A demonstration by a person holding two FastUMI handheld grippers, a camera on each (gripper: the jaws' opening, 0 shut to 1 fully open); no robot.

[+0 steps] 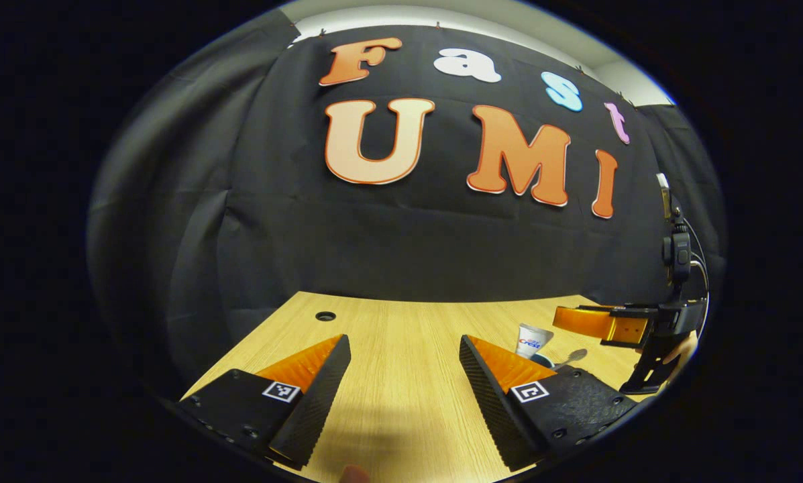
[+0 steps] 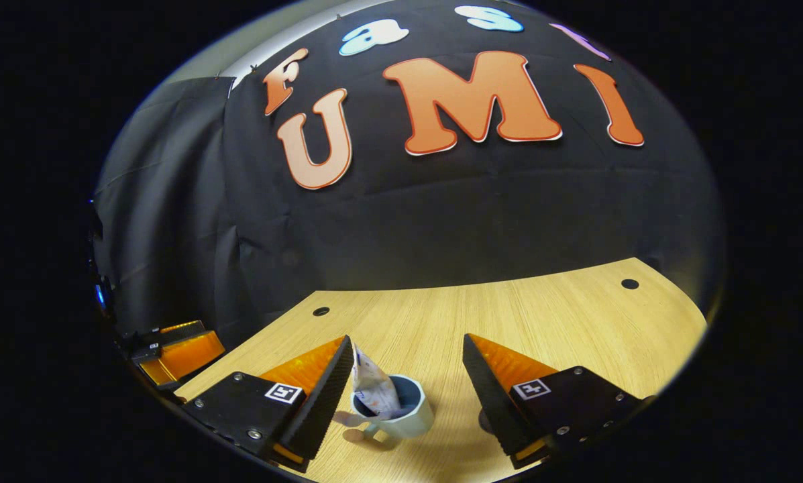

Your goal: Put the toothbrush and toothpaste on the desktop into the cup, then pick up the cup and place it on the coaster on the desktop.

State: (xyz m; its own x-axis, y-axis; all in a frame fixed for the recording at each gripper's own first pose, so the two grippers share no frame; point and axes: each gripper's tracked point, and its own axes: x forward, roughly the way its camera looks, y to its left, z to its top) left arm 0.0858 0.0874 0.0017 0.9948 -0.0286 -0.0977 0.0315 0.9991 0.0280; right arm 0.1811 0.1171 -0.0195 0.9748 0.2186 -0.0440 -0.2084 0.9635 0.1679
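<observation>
A pale blue cup (image 2: 404, 416) stands on the wooden table below and between the fingers of my right gripper (image 2: 407, 339), which is open and not touching it. A white toothpaste tube (image 2: 373, 388) stands upright in the cup, leaning toward the left finger. In the left gripper view the tube's top (image 1: 532, 339) and a grey toothbrush head (image 1: 573, 356) stick up behind my right finger, and the cup's rim (image 1: 543, 360) just shows. My left gripper (image 1: 404, 340) is open over bare table. The right gripper (image 1: 616, 325) hovers above the cup.
The wooden table (image 1: 401, 396) runs back to the black cloth wall. Cable holes sit near its far edge (image 1: 325, 315) (image 2: 630, 284). The left gripper (image 2: 173, 355) shows at the far left. A dark patch (image 2: 484, 421) peeks out beside my right finger.
</observation>
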